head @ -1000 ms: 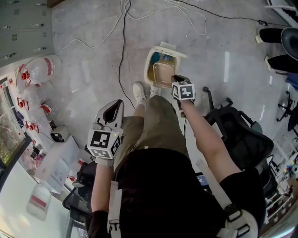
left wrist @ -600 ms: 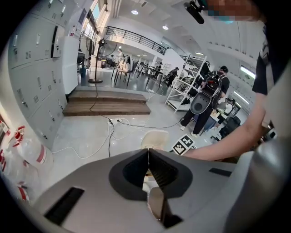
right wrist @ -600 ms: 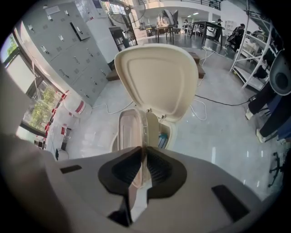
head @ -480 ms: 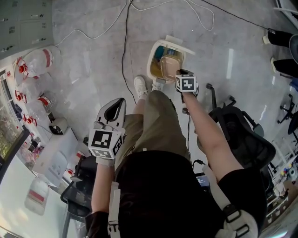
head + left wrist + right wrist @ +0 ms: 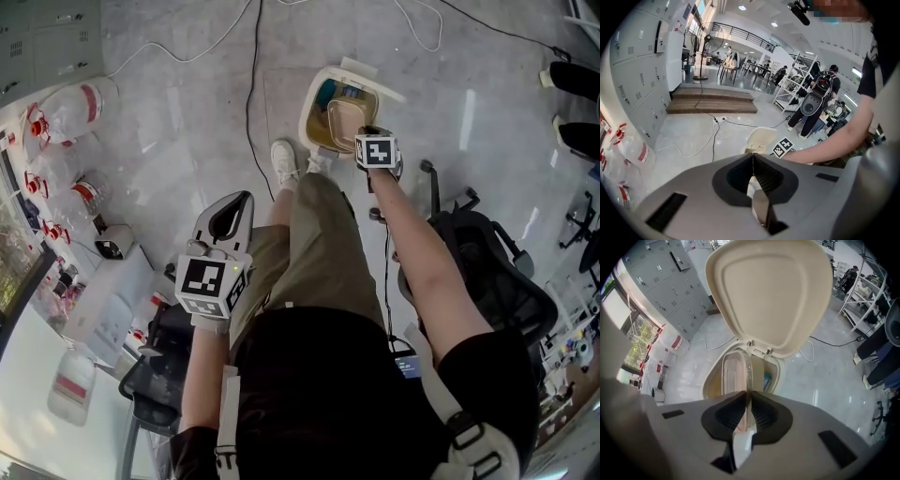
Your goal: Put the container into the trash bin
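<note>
A cream trash bin (image 5: 315,105) stands on the floor with its lid (image 5: 768,296) swung up. My right gripper (image 5: 364,142) points steeply down over the bin's mouth, shut on one side wall of a clear plastic container (image 5: 343,126). In the right gripper view the container (image 5: 735,371) hangs inside the bin's rim (image 5: 711,380), its wall pinched between the pads. A blue item lies deeper in the bin. My left gripper (image 5: 225,225) hangs beside the person's left thigh, jaws closed together with nothing in them; its own view shows the left gripper (image 5: 752,161) aimed toward the bin (image 5: 761,139).
Black and white cables (image 5: 253,84) trail across the grey floor near the bin. Large clear bottles (image 5: 66,122) with red labels lie at the left. A black office chair (image 5: 487,272) stands to the right, another chair (image 5: 155,375) at lower left. The person's shoe (image 5: 283,161) is beside the bin.
The right gripper has sunk with the container, which now sits lower in the bin's mouth. The left gripper has dropped slightly and stays shut.
</note>
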A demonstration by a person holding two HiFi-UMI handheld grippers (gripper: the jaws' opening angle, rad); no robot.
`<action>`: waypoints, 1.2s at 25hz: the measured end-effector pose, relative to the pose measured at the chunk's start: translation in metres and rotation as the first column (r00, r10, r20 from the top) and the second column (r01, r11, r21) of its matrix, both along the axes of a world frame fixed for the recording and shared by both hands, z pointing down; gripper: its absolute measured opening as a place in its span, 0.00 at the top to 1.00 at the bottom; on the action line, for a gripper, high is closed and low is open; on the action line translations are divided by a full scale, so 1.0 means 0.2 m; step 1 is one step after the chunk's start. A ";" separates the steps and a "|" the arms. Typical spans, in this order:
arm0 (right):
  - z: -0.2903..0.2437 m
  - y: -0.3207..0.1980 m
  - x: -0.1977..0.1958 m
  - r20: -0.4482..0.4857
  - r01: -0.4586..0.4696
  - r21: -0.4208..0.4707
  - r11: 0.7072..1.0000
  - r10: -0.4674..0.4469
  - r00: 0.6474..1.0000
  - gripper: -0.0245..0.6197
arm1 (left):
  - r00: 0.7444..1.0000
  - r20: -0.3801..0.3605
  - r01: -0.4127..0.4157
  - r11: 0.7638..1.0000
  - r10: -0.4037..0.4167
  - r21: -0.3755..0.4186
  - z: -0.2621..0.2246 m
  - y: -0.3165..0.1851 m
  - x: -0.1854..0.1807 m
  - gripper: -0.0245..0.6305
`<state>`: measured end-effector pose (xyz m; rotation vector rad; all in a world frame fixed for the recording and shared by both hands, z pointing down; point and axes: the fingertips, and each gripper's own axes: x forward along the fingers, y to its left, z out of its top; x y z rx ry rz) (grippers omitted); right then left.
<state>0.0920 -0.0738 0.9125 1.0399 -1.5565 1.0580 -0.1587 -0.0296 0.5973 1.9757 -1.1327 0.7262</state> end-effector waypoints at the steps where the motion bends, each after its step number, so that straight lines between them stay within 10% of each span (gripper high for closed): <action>1: 0.02 0.00 0.00 -0.003 0.001 -0.003 1.000 -0.001 1.000 0.89 | 1.000 0.002 0.002 1.000 -0.002 -0.004 0.01 0.00 -0.01 0.95; 30: 0.47 -0.14 -0.13 -0.061 -0.043 -0.073 0.996 0.038 0.997 0.89 | 1.000 0.013 0.028 0.996 -0.027 -0.089 0.26 -0.02 -0.13 0.95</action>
